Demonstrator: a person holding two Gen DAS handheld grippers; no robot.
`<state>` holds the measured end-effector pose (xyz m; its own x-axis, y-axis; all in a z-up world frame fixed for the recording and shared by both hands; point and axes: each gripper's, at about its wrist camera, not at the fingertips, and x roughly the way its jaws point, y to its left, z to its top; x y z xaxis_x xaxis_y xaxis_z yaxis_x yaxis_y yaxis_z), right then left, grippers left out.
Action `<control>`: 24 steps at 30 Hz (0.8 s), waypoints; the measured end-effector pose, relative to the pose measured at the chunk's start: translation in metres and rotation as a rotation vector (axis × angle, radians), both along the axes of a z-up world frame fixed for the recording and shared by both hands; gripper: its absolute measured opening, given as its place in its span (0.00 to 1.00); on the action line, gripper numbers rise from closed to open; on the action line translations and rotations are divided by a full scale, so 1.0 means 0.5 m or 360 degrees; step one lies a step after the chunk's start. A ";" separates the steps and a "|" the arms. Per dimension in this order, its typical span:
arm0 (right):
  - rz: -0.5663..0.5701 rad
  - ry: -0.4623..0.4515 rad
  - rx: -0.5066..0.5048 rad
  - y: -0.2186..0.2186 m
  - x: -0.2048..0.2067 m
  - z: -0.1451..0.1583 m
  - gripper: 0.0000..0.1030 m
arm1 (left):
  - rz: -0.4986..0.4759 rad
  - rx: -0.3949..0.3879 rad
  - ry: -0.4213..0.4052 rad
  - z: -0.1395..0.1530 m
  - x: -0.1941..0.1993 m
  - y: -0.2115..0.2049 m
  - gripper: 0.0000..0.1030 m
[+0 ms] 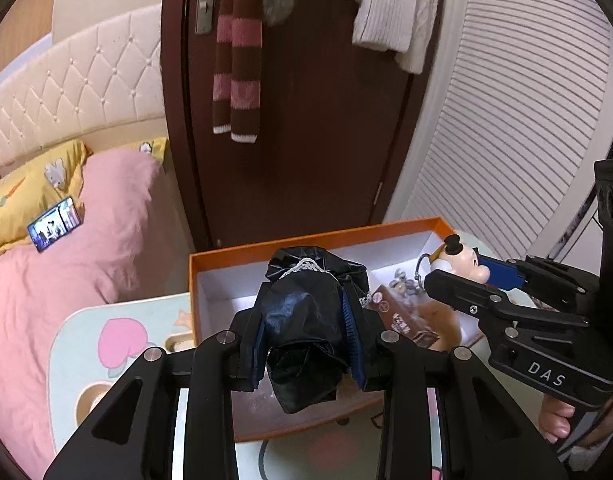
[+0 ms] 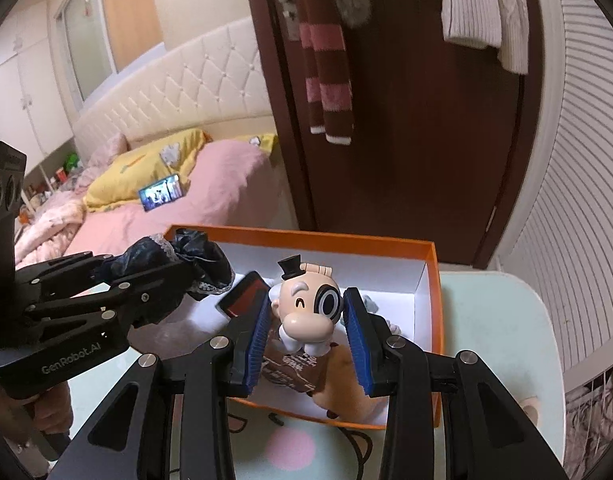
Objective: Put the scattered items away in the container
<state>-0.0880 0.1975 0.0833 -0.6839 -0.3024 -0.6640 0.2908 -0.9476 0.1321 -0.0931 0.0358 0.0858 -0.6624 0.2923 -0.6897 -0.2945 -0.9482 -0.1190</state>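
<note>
Black satin cloth [image 1: 306,320] sits clamped in the left claw [image 1: 308,344] above the orange box [image 1: 210,258]; the right claw [image 2: 306,336] gapes around the figurine [image 2: 306,312]; releasing early could drape cloth over the rim.

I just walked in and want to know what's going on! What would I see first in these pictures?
First you'd spot the cartoon figurine with a tiny top hat, between the fingers of the right gripper above the orange box. Next to it, the left gripper squeezes a crumpled black cloth over the same box. Behind them a striped pink-and-brown scarf hangs on the dark door.
</note>
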 end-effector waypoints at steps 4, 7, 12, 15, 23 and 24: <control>-0.0017 -0.0030 0.0003 0.006 -0.015 -0.016 0.34 | 0.0041 0.0003 -0.0046 -0.019 -0.016 -0.002 0.35; -0.0035 -0.0041 0.0026 0.007 -0.022 -0.023 0.35 | 0.0109 0.0000 -0.0064 -0.026 -0.027 -0.008 0.69; -0.0108 0.0035 0.0059 0.010 -0.022 -0.017 0.66 | 0.0180 0.0026 -0.0067 -0.026 -0.029 -0.019 0.84; -0.0105 0.0033 0.0057 0.012 -0.024 -0.016 0.66 | 0.0180 0.0011 -0.0076 -0.027 -0.032 -0.016 0.84; -0.0128 0.0005 0.0043 0.018 -0.017 -0.015 0.66 | 0.0216 -0.0027 -0.0039 -0.016 -0.022 -0.013 0.85; -0.0130 0.0005 0.0035 0.020 -0.014 -0.013 0.66 | 0.0223 -0.0037 -0.0024 -0.010 -0.018 -0.012 0.84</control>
